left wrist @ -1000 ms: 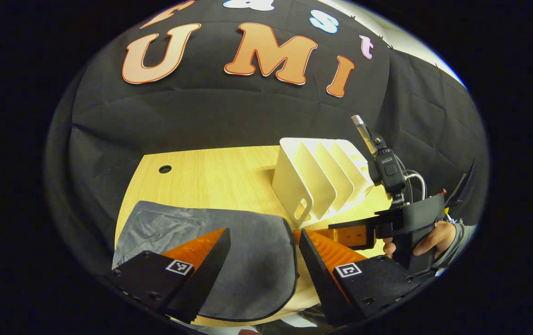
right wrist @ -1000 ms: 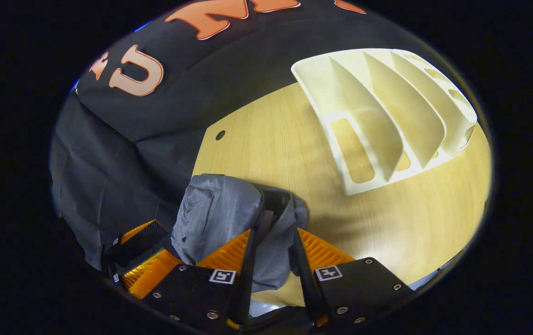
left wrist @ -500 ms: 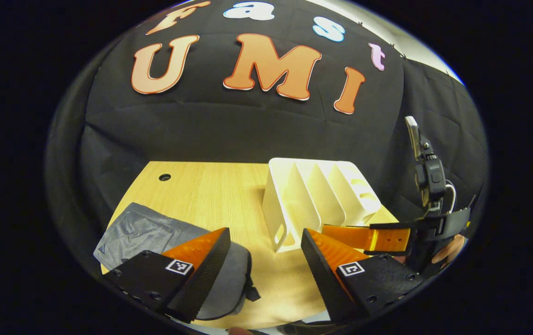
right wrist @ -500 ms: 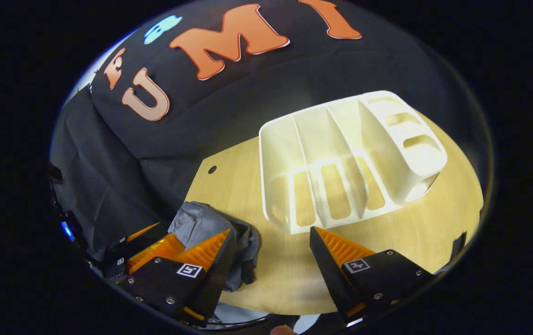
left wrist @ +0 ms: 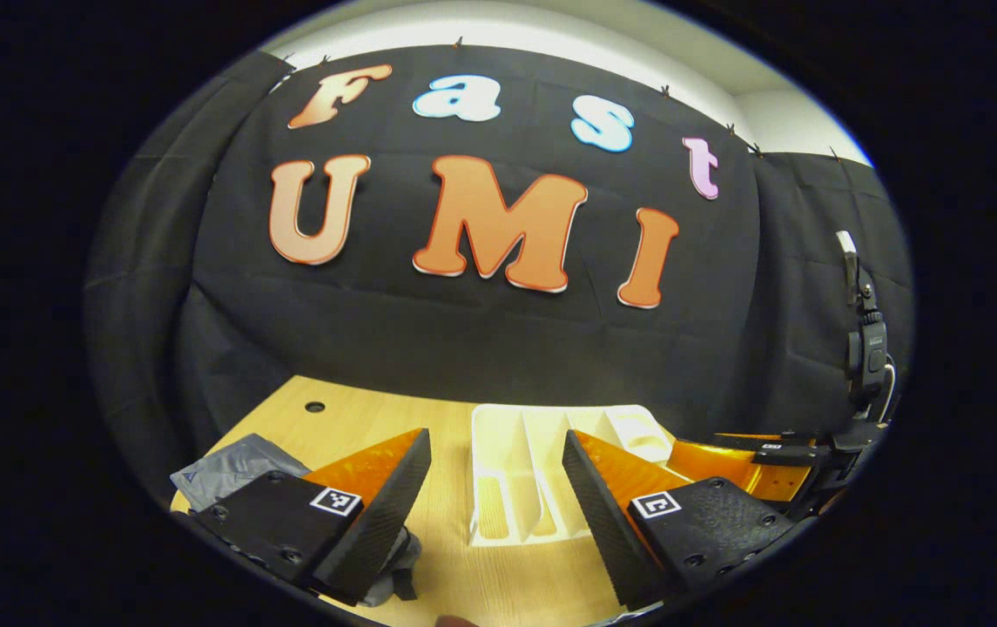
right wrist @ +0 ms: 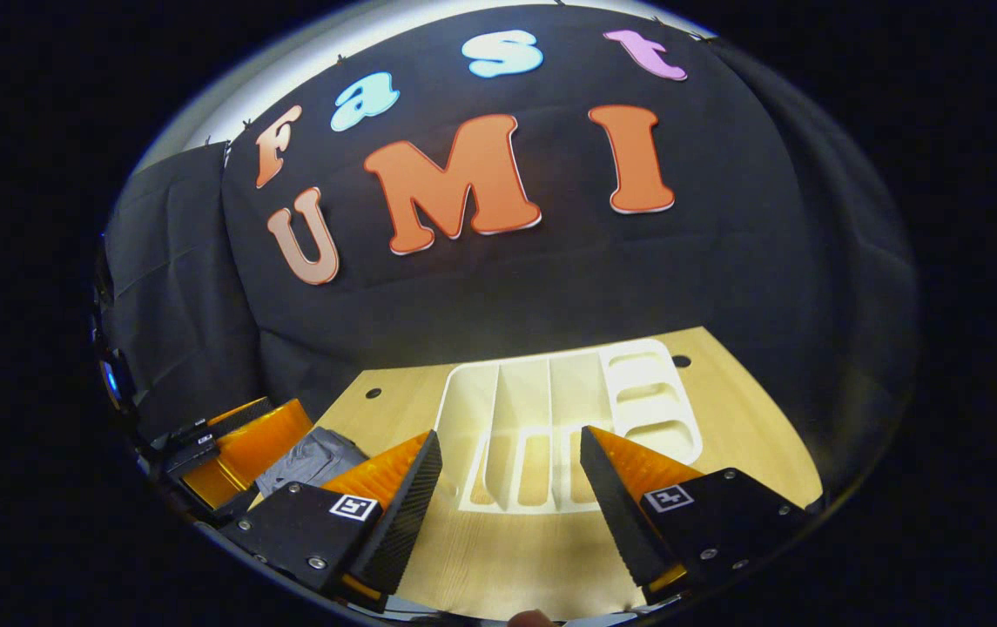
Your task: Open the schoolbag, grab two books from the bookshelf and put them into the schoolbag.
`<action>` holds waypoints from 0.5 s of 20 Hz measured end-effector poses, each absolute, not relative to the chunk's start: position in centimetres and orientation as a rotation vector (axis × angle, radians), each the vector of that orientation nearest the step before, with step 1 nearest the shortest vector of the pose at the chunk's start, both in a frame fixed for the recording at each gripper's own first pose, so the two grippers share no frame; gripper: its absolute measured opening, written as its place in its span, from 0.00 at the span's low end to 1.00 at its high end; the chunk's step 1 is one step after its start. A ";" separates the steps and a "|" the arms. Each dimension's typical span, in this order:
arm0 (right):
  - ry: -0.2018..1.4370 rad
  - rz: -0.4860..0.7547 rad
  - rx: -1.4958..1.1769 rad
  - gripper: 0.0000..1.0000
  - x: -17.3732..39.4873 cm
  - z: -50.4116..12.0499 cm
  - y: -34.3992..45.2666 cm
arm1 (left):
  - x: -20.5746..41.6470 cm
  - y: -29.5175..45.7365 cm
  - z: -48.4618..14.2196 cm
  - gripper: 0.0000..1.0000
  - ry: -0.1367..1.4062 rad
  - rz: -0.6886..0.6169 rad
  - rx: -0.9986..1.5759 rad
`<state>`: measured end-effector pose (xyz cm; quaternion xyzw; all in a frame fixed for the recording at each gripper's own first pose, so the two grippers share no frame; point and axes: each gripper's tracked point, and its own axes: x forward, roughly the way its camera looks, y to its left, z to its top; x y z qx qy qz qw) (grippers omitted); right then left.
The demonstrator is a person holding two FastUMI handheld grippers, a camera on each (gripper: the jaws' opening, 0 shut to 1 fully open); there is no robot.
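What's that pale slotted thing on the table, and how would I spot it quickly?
Start from the wooden table in front of the black cloth wall. Near its middle stands the cream bookshelf, a plastic rack with upright dividers forming slots, all of them empty. To one side lies the crumpled grey schoolbag, soft and dark, while the rack is rigid and pale.

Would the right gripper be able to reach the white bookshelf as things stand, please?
Probably yes: the right gripper is open and faces the bookshelf across bare table, with nothing between. Its slots look empty, though.
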<state>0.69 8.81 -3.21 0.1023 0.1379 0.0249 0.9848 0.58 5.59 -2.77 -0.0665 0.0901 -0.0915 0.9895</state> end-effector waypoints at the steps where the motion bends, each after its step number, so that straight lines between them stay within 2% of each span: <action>1: 0.254 0.051 0.195 0.95 0.4 -2.2 8.4 | 0.5 5.2 -1.8 0.97 0.157 -0.167 -0.137; 10: 0.053 0.051 0.095 0.95 -0.6 4.1 6.5 | -0.8 4.0 2.1 0.96 0.027 -0.096 -0.143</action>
